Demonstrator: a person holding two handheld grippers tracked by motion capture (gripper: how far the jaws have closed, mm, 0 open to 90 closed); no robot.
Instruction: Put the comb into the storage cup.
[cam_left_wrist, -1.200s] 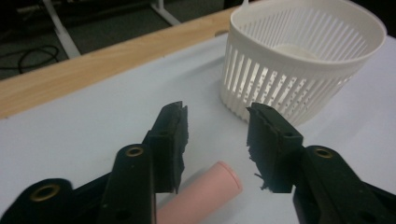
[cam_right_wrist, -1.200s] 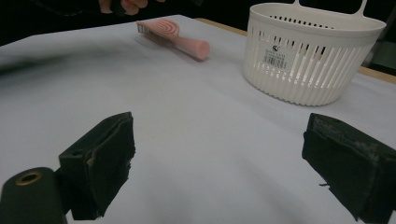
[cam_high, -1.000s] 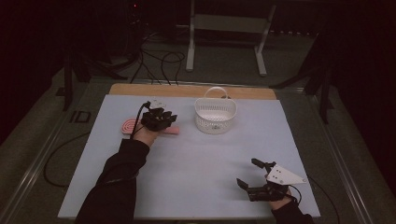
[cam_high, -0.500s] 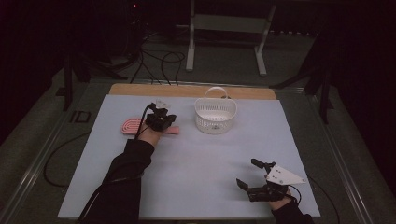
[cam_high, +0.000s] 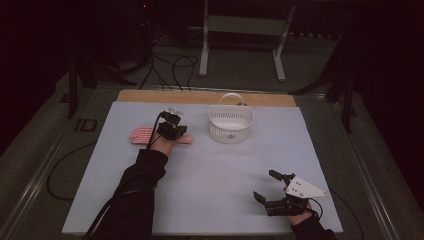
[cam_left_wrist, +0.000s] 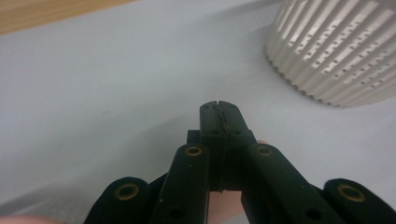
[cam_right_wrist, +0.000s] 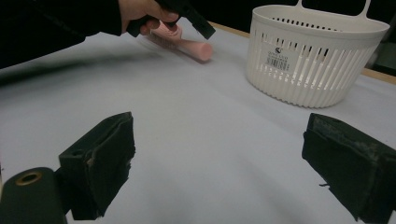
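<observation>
A white slatted basket (cam_high: 230, 124) with a handle stands upper centre of the high view on the pale table sheet (cam_high: 210, 190). Black cables (cam_high: 172, 70) and a metal stand (cam_high: 243, 37) occupy the dark floor beyond.

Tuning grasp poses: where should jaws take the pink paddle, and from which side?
The straight handle, from above, jaws across its width. The paddle lies flat, its broad ribbed head likely too wide; the handle is narrow and points toward the basket. The left gripper is already there, jaws shut; what they pinch isn't visible.
</observation>
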